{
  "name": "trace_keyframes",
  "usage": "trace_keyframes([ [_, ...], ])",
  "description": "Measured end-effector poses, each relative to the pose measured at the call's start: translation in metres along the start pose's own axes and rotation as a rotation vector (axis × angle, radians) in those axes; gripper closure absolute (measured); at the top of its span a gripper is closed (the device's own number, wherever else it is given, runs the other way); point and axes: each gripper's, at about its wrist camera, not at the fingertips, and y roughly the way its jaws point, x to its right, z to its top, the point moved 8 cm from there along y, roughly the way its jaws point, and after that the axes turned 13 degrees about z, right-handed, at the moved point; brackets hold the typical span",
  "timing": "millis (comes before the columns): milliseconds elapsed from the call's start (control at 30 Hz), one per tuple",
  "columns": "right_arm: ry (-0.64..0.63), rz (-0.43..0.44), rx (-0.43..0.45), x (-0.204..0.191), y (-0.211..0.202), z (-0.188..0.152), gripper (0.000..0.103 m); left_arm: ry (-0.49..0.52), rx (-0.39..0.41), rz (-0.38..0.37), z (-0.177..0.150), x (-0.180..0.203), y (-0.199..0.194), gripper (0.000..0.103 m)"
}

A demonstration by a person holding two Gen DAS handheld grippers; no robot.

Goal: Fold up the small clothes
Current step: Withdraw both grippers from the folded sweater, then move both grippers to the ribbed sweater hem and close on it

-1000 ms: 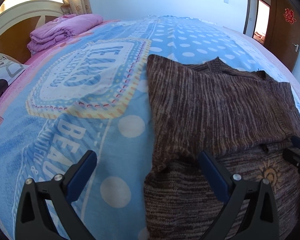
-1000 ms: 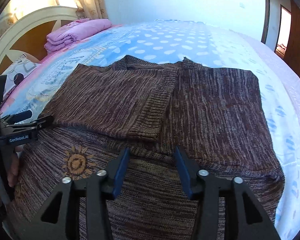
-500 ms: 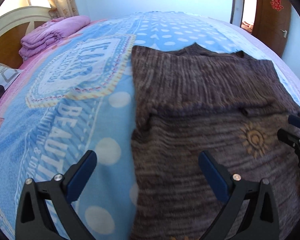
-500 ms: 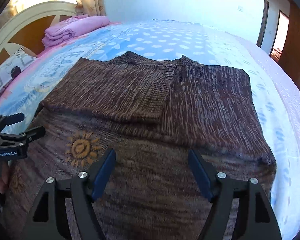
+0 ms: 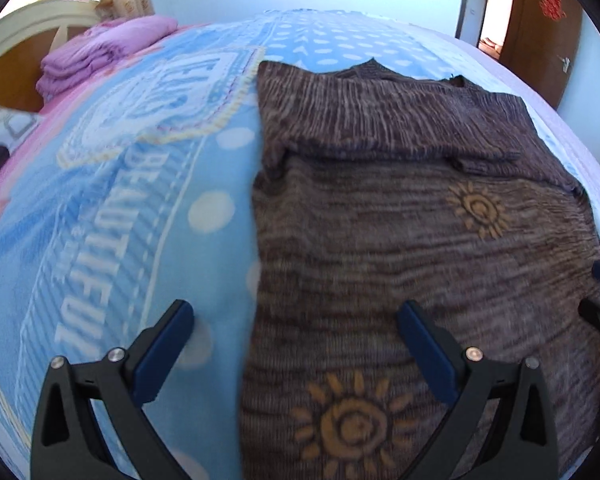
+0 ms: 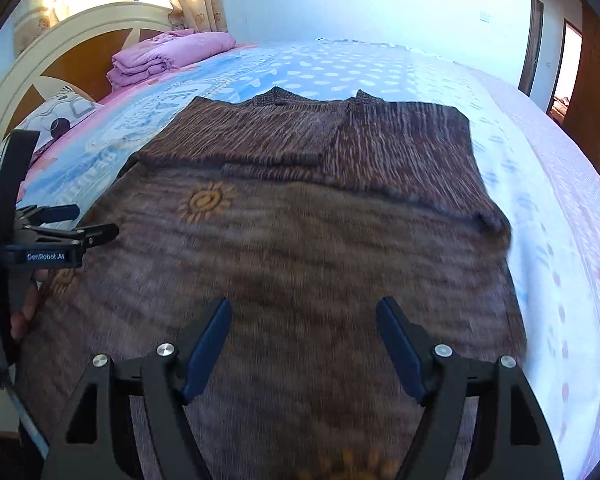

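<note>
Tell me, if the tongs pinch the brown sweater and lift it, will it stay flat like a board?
Probably not. The brown sweater is soft knit, already folded over itself near the collar, so it would likely droop. It looks thick, so maybe a bit heavy. Its fuzzy ribbed surface probably won't slip from the right tongs.

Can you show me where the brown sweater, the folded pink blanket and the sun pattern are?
brown sweater [image 6: 300, 248]: right wrist view, middle of its body.
folded pink blanket [image 6: 168, 58]: right wrist view, top of the stack by the headboard.
sun pattern [image 5: 476, 210]: left wrist view, centre of the upper sun.
</note>
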Motion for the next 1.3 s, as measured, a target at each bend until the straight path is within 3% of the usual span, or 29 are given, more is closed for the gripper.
trace_keyframes([
  [100,0.005,-0.012,-0.005,0.002,-0.007,-0.015,0.028,-0.032,-0.011,-0.001,-0.012,-0.005,-0.006,0.0],
  [567,0.044,-0.03,-0.032,0.001,-0.054,-0.069,0.028,0.029,0.05,-0.039,-0.077,-0.014,-0.055,0.0],
  [767,0.068,-0.05,-0.045,0.004,-0.069,-0.092,0.028,0.069,0.04,-0.057,-0.103,-0.014,-0.068,0.001],
  [1133,0.183,-0.083,0.0,0.025,-0.114,-0.137,0.028,0.095,0.062,-0.062,-0.138,-0.005,-0.093,0.019],
  [1300,0.257,-0.09,0.02,0.037,-0.124,-0.153,0.028,0.104,0.037,-0.085,-0.15,-0.001,-0.099,0.022],
])
